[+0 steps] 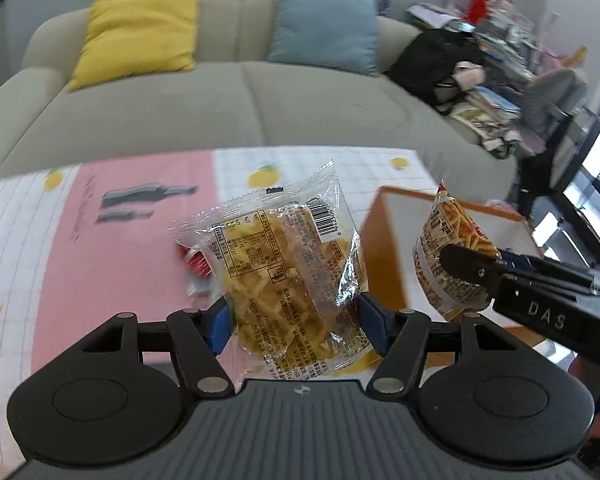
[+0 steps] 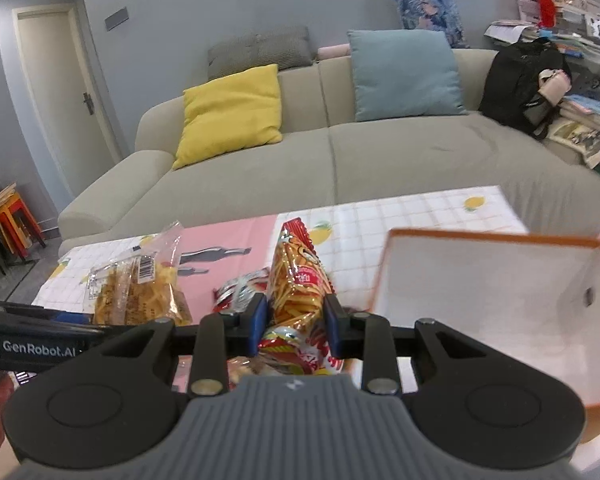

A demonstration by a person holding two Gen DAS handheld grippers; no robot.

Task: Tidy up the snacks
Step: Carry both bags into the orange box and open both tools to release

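Two snack packets are held in the air above a bench, beside an orange-rimmed box. In the left wrist view, the left hand-held gripper point(image 1: 296, 326) pinches the lower part of a clear packet of yellow crisps point(image 1: 290, 276) at centre frame, its blue pads pressed into the crinkly film. In the right wrist view, the right hand-held gripper point(image 2: 296, 326) squeezes a red and yellow packet of stick snacks point(image 2: 298, 284) at lower centre, with the box point(image 2: 384, 280) open at the right of the frame. The likely trouble: both packets are slick, puffy film held near one end, so either could slide out or swing and catch the box rim rather than drop inside. The two grippers are close together, so they may knock each other on the way to the box. A hard squeeze could crush the contents. A small red and silver packet point(image 2: 236, 292) lies on the bench just behind the held one. The bench point(image 2: 420, 208) is covered by a white checked cloth with lemons and a pink panel. Behind it stands a grey-green sofa point(image 2: 380, 152) with a yellow cushion point(image 2: 232, 112) and a blue cushion point(image 2: 404, 76), and a black backpack point(image 2: 516, 80) at upper right.
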